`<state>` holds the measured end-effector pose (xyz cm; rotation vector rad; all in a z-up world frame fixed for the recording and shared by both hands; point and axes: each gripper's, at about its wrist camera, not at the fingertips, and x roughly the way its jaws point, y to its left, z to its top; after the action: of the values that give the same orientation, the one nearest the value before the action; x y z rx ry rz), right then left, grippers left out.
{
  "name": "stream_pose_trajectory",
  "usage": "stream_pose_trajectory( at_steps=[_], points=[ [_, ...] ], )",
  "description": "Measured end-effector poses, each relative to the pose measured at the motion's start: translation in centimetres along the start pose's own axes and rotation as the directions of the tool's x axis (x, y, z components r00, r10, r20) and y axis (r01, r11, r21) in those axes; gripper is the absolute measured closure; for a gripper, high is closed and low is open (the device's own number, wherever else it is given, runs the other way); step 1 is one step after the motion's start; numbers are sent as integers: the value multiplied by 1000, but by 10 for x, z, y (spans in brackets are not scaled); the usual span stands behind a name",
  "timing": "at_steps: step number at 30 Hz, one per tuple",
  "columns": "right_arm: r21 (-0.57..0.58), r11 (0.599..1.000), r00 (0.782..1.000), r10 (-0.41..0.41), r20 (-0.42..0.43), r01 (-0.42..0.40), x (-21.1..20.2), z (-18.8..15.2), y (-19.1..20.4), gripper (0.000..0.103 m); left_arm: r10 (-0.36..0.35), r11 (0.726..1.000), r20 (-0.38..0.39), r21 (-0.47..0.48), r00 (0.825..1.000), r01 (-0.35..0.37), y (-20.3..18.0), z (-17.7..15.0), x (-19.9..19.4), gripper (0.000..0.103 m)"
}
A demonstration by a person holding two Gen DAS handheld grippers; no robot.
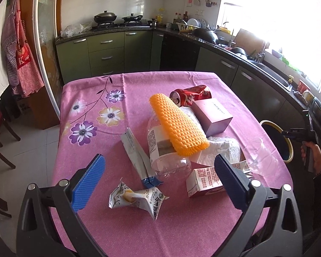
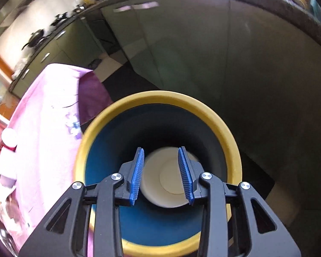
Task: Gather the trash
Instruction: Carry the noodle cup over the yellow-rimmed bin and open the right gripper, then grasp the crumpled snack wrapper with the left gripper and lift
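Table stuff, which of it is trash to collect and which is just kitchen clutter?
Trash job: red can, clear bottle, orange mesh sleeve, pink box, milk carton, foil wrapper, white cup, yellow-rimmed bin.

Lying about: wok, aprons, dish rack.

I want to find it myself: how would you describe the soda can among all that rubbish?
On the pink floral tablecloth, look to the far end of the trash pile. The soda can lies on its side behind the orange knobbly mat, beside a lilac box. It is the only shiny red, dented metal thing.
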<state>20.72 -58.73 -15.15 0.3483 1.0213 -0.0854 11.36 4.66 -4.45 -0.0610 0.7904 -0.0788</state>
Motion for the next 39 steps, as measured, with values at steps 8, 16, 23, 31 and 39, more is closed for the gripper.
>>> stream_pose_trajectory(
  at_steps=[8, 16, 23, 31, 39],
  points=[
    [-102, 994, 999, 48, 12, -46, -37, -17, 50, 64, 64, 997, -108, 60, 992, -58, 12, -28, 32, 6],
    [-137, 988, 997, 70, -19, -72, -20, -2, 90, 64, 70, 991, -179, 121, 981, -49, 29, -43, 67, 6],
    [-149, 986, 997, 74, -31, -78, -10, 1, 107, 62, 25, 994, -204, 108, 979, -3, 31, -47, 81, 7],
    [-160, 983, 996, 86, -39, -91, 4, 9, 120, 61, 3, 995, -213, 102, 977, 19, 31, -44, 81, 31],
    [-161, 982, 995, 93, -43, -99, 10, 16, 121, 61, -9, 995, -208, 91, 978, 29, 33, -43, 77, 47]
  ],
)
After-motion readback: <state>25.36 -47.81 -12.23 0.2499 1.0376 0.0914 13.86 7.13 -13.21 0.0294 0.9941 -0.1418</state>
